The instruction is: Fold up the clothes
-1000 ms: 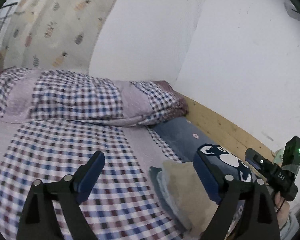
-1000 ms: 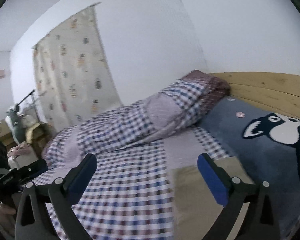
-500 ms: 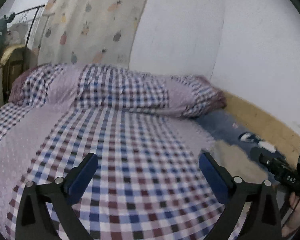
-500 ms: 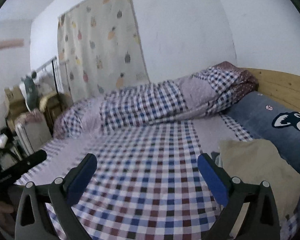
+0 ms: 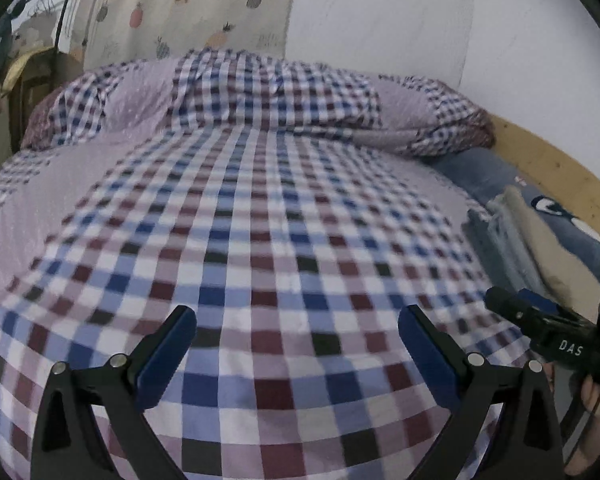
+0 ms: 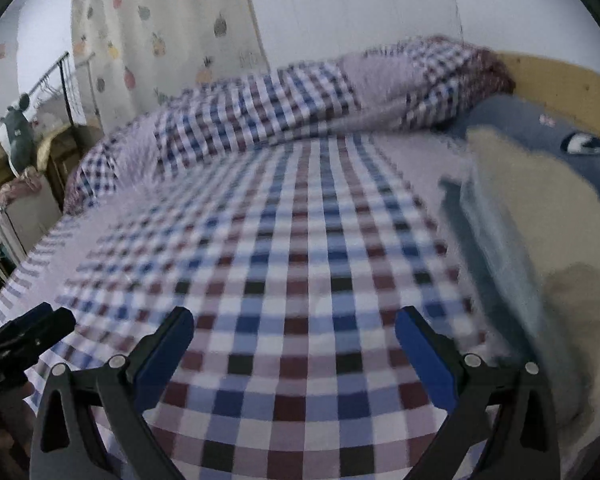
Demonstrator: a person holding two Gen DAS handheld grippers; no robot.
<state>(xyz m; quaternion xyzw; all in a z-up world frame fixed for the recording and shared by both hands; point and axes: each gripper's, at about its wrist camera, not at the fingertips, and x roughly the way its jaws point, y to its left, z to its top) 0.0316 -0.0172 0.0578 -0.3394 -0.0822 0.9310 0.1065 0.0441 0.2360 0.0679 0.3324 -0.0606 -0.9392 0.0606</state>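
Holding both tools low over the bed, I have my left gripper [image 5: 298, 350] spread wide, its blue pads [image 5: 166, 356] far apart with only checked cloth showing between them, and nothing caught in it. My right gripper [image 6: 294, 350] is spread just as wide and equally empty, pointing along the bed toward the rolled quilt. From the left wrist view the right tool's black body shows at the lower right edge, with my right hand [image 5: 590, 420] wrapped round its handle; from the right wrist view the left tool pokes in at the lower left, apart from the right one. The folded clothes [image 6: 540, 248] sit in a stack to the right of both grippers, a beige piece on top of bluish-grey layers, lying on the checked sheet [image 5: 268, 240] just beside the blue cartoon pillow [image 5: 512, 184]; neither gripper touches the stack. The sheet is a check of blue, maroon and white with plain lilac panels at its sides. A quilt [image 5: 268, 96] in the same check lies bunched across the far end, against the wall. A wooden bed frame [image 5: 556, 168] runs along the right side behind the pillow. Behind the quilt hangs a pale curtain [image 6: 160, 32] printed with pineapples, and a clothes rail [image 6: 66, 80] stands at the far left.
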